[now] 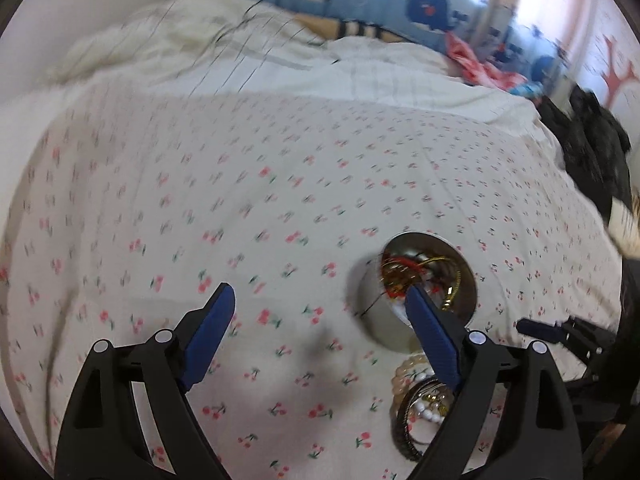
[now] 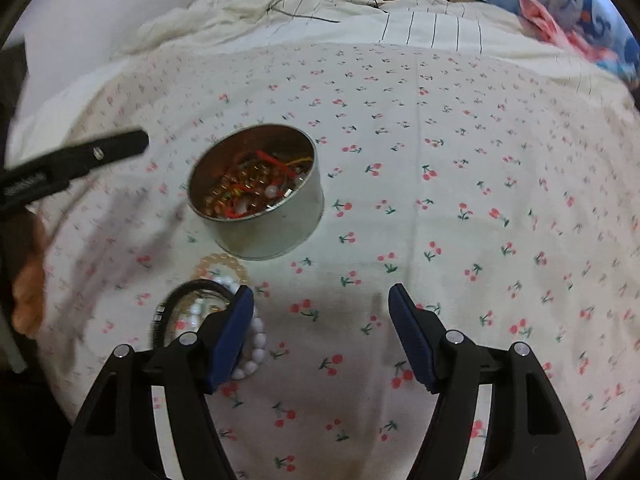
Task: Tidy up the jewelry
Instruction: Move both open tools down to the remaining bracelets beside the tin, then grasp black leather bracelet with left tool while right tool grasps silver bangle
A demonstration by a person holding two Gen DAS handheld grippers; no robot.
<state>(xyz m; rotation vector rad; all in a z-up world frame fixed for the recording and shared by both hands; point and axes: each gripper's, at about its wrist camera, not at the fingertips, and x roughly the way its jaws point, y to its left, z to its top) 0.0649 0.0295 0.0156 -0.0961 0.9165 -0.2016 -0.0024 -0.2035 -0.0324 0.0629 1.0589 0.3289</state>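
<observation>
Round silver metal tin (image 2: 260, 216) of tangled beaded jewelry on cherry-print bedsheet (image 2: 460, 200). Pile of bead bracelets (image 2: 218, 276) just beside it. Left hand-held gripper (image 1: 320, 292) and right hand-held gripper (image 2: 322, 292): jaws apart, empty.

Shiny metal tin (image 2: 272, 216) on matt cherry-print cotton sheet (image 2: 440, 184).
</observation>
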